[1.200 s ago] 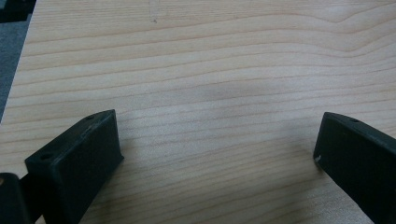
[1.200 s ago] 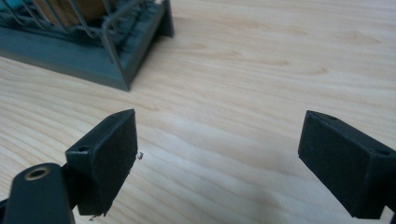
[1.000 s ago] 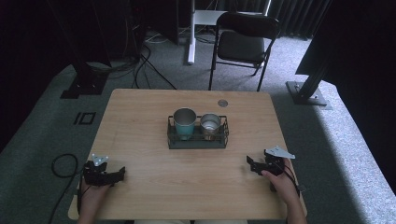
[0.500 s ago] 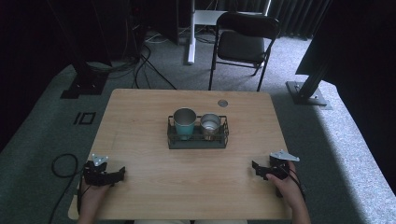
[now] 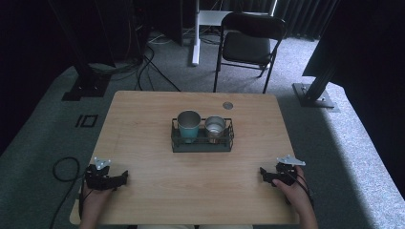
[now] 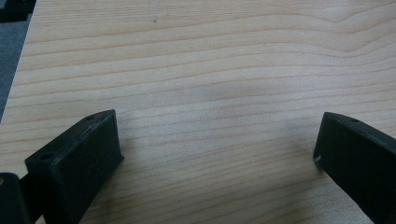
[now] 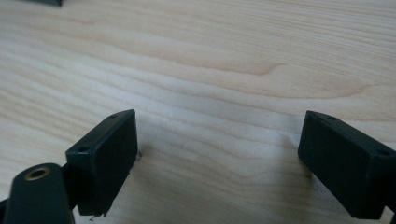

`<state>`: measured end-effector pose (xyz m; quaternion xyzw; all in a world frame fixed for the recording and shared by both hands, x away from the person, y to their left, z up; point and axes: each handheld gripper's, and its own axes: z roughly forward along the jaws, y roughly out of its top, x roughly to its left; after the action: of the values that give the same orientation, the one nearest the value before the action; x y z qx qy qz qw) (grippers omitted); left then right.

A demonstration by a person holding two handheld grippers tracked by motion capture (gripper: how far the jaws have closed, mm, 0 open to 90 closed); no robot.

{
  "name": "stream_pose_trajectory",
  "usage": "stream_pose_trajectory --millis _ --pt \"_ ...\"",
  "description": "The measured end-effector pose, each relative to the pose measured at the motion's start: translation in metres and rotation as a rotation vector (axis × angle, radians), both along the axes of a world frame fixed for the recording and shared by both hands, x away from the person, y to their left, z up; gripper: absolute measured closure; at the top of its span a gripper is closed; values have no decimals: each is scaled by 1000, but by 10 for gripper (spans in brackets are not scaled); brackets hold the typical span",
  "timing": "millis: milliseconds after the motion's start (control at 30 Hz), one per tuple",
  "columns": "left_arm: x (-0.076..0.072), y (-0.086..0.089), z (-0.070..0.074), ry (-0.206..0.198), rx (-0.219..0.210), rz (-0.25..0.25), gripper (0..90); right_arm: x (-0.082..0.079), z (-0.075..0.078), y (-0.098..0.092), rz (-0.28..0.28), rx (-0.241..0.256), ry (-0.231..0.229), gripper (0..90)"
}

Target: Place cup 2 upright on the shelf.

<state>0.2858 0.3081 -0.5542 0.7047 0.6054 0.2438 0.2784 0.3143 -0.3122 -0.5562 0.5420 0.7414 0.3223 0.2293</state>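
Both tools, left point(image 5: 125, 178) and right point(image 5: 262, 172), gape empty near the unlabelled cups point(image 5: 189, 125).

Black folding chair point(image 5: 250, 45) beyond table; cables point(image 5: 148, 57) on grey carpet point(image 5: 344, 138).

Left claw point(image 5: 125, 177) and right claw point(image 5: 262, 172) both gape wide, held low.

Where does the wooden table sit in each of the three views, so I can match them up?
High view: the wooden table lies at the centre, with a wire basket at its middle.
Left gripper view: its top spreads behind the open left gripper, and its edge meets grey carpet at the upper left.
Right gripper view: its top spreads behind the open right gripper.
Shared landmark: the pale wood grain.
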Motion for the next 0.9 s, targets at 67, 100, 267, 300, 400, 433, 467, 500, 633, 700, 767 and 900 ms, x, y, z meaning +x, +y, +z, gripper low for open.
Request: stream_pose_trajectory --millis 67,100,267,300,400,433,467,500,633,700,767,900 --pt "0 0 0 0 0 0 12 -1 0 1 7 -7 -1 121" --pt "0 0 0 0 0 0 12 -1 0 1 7 -7 -1 121" --pt "0 0 0 0 0 0 12 -3 0 1 36 -5 2 118" --pt "0 0 0 0 0 0 12 -3 0 1 36 -5 2 118" --pt "0 0 0 0 0 0 12 -3 0 1 36 -4 2 118" --pt "0 0 0 0 0 0 12 -3 0 1 36 -4 2 118" --pt "0 0 0 0 0 0 12 -3 0 1 36 -5 2 118" --pt "0 0 0 0 0 0 12 -3 0 1 36 -5 2 118" --pt "0 0 0 0 0 0 12 -3 0 1 36 -4 2 118" --pt "0 0 0 0 0 0 12 -3 0 1 36 -5 2 118" --pt "0 0 0 0 0 0 12 -3 0 1 36 -4 2 118" --pt "0 0 0 0 0 0 12 -3 0 1 36 -4 2 118"
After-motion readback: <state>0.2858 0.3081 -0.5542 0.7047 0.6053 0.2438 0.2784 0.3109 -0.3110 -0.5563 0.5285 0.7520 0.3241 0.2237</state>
